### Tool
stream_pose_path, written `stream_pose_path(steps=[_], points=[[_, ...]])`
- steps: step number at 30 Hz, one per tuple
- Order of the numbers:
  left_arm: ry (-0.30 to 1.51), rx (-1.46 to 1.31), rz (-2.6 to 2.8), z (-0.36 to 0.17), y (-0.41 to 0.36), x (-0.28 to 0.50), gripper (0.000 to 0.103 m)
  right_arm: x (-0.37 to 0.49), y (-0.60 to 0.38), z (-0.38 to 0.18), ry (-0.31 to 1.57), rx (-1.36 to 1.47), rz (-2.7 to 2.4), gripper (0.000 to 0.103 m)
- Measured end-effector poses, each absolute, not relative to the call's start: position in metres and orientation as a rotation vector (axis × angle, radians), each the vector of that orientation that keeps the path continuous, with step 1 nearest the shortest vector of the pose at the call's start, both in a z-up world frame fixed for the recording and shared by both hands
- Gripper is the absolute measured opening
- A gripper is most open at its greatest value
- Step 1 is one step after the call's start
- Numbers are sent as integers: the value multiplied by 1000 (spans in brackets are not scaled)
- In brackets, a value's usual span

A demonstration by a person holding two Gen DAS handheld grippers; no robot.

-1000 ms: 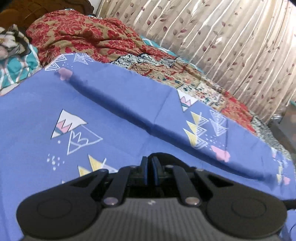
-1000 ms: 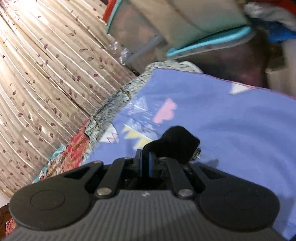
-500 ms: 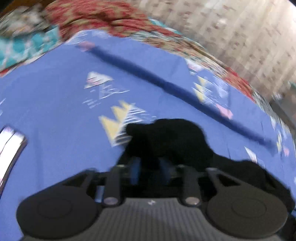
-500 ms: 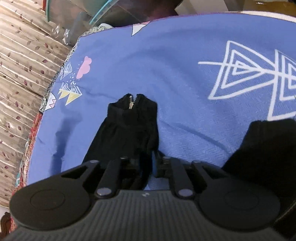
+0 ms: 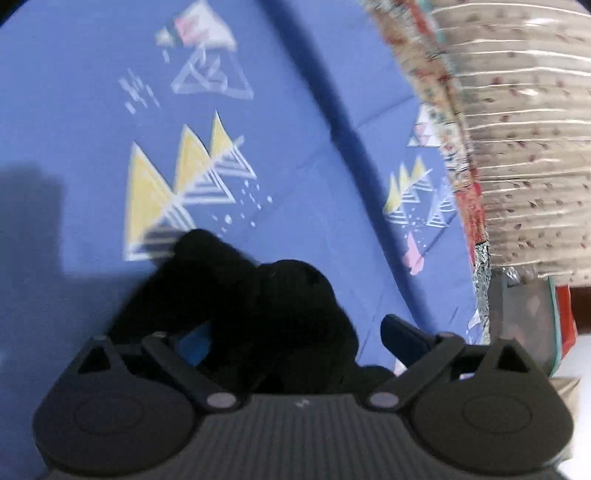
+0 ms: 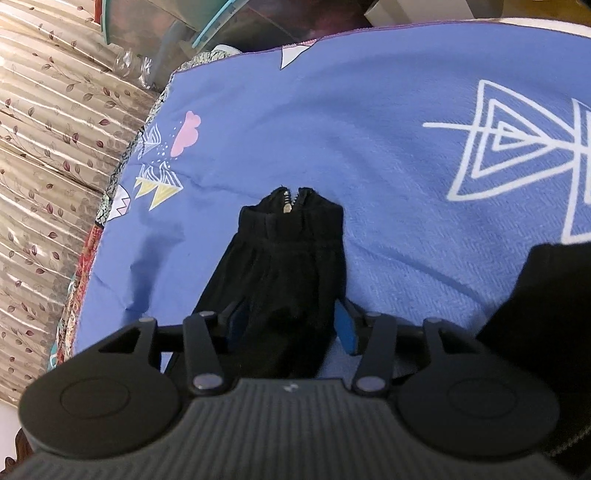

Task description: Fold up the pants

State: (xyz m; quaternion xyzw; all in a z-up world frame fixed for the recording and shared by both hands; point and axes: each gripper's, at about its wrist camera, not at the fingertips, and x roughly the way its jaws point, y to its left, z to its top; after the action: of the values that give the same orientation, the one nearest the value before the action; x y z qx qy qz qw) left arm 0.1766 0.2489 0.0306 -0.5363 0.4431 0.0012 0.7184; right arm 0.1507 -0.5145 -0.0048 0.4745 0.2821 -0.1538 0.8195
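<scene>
The black pants lie on a blue bedsheet point(image 6: 369, 122). In the right wrist view the waistband end point(image 6: 288, 240) with an open metal zipper point(image 6: 287, 206) points away from me, and another black part point(image 6: 546, 295) lies at the right. My right gripper point(image 6: 290, 321) is open, its jaws spread either side of the fabric. In the left wrist view a bunched black fold point(image 5: 251, 302) lies between the spread jaws of my left gripper point(image 5: 295, 339), which is open. The view is blurred.
The sheet point(image 5: 258, 110) carries triangle prints. A floral curtain point(image 6: 48, 147) and patterned bed edge point(image 5: 469, 177) run along the far side. A glass-topped stand with a teal rim point(image 6: 207, 26) stands past the bed corner.
Both grippers were shut on the pants and have opened. The pants have come down onto the sheet. The left view has swung toward the curtain side.
</scene>
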Motion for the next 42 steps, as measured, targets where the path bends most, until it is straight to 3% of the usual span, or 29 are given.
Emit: stream_pose_path(steps=[1, 2, 3, 4, 5, 8, 13, 17, 23, 28, 30, 31, 33, 34, 35, 37, 39, 42], points=[[998, -1198, 10, 23, 245, 185, 89, 153, -515, -5, 604, 1006, -330, 53], [1025, -1180, 31, 19, 241, 194, 56, 156, -513, -4, 613, 997, -332, 52], [1062, -1132, 66, 16, 234, 202, 40, 162, -512, -3, 629, 971, -327, 47], [1078, -1094, 83, 16, 228, 208, 21, 171, -510, 1, 653, 926, -326, 16], [1075, -1077, 75, 19, 225, 214, 16, 180, -509, 5, 670, 893, -332, 8], [957, -1019, 26, 55, 219, 218, 14, 197, -513, 27, 607, 924, -325, 8], [782, -963, -87, 122, 213, 175, 14, 179, -512, 85, 422, 918, -235, 8], [740, -906, -109, 137, 214, 111, 14, 123, -525, 104, 370, 913, -221, 8], [839, -937, -110, 92, 218, 21, 14, -1, -550, 98, 383, 862, -322, 8], [964, -919, -103, 34, 202, -18, 21, -68, -560, 37, 503, 966, -539, 8], [1001, -916, -71, 15, 201, -20, 23, -74, -556, 15, 566, 989, -578, 20], [1001, -945, -72, 9, 204, -21, 23, -77, -552, 12, 565, 1000, -583, 35], [971, -1039, -88, 6, 215, -27, 30, -84, -548, 18, 535, 1000, -584, 46], [943, -1061, -94, 10, 220, -30, 43, -86, -546, 25, 522, 972, -600, 51], [915, -1044, -76, 15, 224, -33, 62, -89, -546, 33, 504, 939, -621, 53], [864, -945, 16, 27, 230, -40, 78, -93, -544, 47, 456, 899, -660, 53], [833, -932, 34, 30, 239, -43, 82, -101, -548, 56, 402, 889, -687, 53], [836, -1008, 1, 18, 245, -32, 97, -101, -535, 71, 373, 839, -649, 54]])
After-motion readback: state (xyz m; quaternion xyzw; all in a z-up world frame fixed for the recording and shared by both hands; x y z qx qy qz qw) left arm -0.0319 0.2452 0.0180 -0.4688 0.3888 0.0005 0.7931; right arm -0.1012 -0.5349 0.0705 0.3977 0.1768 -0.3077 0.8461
